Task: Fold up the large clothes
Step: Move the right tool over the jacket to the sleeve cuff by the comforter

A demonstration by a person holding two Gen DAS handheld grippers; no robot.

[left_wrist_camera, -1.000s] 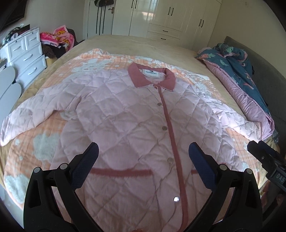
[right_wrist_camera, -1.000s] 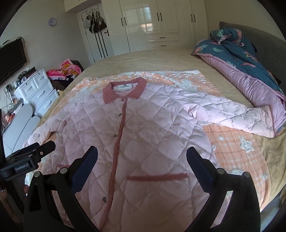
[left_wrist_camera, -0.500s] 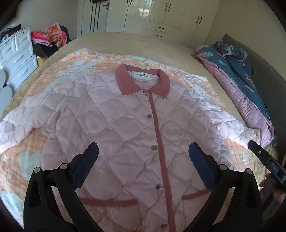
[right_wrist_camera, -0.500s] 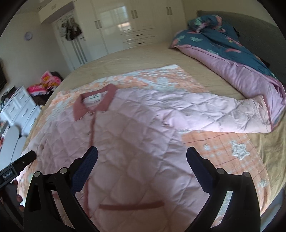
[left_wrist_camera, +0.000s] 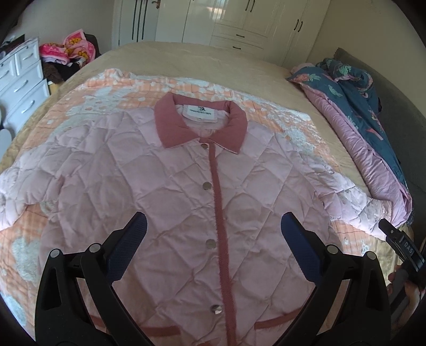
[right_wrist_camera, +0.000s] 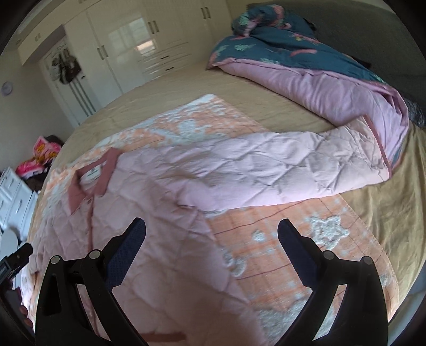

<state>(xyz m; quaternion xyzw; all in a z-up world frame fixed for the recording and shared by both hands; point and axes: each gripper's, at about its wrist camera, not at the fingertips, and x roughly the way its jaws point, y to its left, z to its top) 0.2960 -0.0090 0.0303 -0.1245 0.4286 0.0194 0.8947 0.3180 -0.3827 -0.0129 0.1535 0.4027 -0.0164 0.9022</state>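
Observation:
A pale pink quilted jacket [left_wrist_camera: 165, 191] with a dusty-red collar [left_wrist_camera: 170, 125] and button placket lies face up, buttoned, spread flat on the bed. My left gripper [left_wrist_camera: 213, 226] is open and empty above its chest. My right gripper [right_wrist_camera: 211, 231] is open and empty above the jacket's right side, where the body meets the sleeve. The right sleeve [right_wrist_camera: 279, 170] stretches out to the right, its cuff [right_wrist_camera: 378, 151] against the quilt. The left sleeve [left_wrist_camera: 24, 175] reaches the left edge of the left wrist view.
The jacket rests on an orange and white blanket [right_wrist_camera: 279, 239] over a tan bedspread [left_wrist_camera: 202, 61]. A rumpled teal and pink quilt [right_wrist_camera: 306, 69] lies at the right by the headboard. White drawers [left_wrist_camera: 18, 77] and a clothes pile [left_wrist_camera: 66, 50] stand left; wardrobes [left_wrist_camera: 234, 21] behind.
Both grippers have moved forward over the jacket. The left one now looks at the chest and collar. The right one has swung right toward the right sleeve. Both stay open.

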